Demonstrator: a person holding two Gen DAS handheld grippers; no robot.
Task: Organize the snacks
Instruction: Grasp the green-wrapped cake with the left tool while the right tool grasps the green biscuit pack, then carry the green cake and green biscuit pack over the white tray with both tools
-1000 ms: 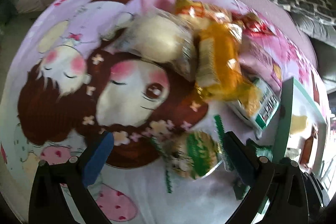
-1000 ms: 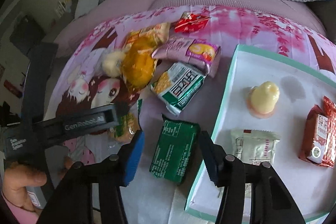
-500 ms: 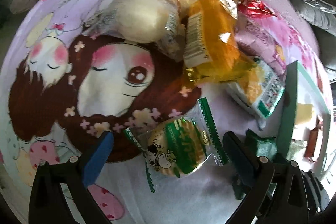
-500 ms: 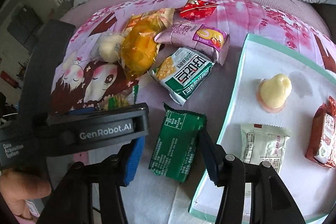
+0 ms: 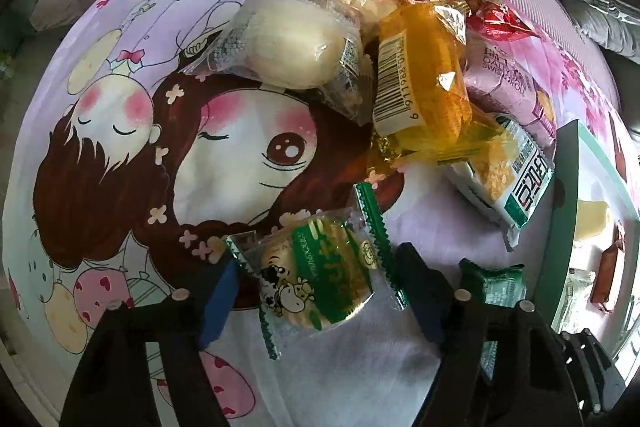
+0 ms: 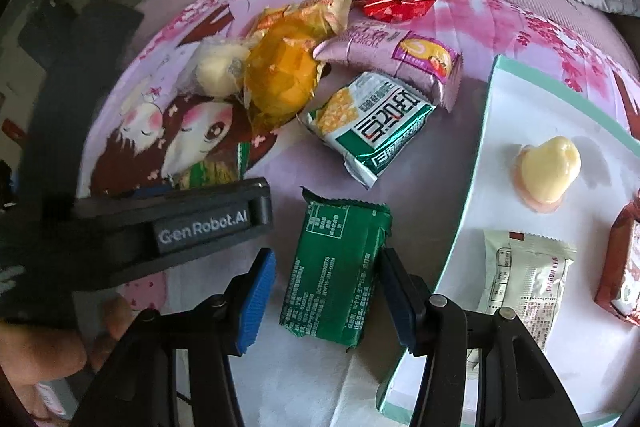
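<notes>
A clear round cake packet [image 5: 320, 275] with green zigzag edges and a cow print lies on the cartoon sheet. My left gripper [image 5: 320, 291] points down over it with its jaws closing. The blue pads [image 5: 220, 299] stand at the wrapper's two edges and do not squeeze the cake. My right gripper [image 6: 328, 297] is open astride a dark green packet [image 6: 332, 267]. A gap shows at its left pad [image 6: 260, 299]. The teal-rimmed white tray [image 6: 480, 155] lies just to the right of that packet.
A pile lies further back: white bun [image 5: 288, 47], yellow cake [image 5: 424, 87], green-white cracker bag [image 6: 372, 131], purple roll [image 6: 392, 55], red sweet [image 6: 396, 1]. The tray holds a yellow jelly [image 6: 548, 167], a white packet [image 6: 524, 275] and a red one [image 6: 624, 267]. The left gripper's body [image 6: 160, 227] crowds the right gripper.
The left jaws have narrowed from wide apart to the cow packet's edges, and the packet now sits squarely between them. The right gripper has sunk slightly over the green packet.
</notes>
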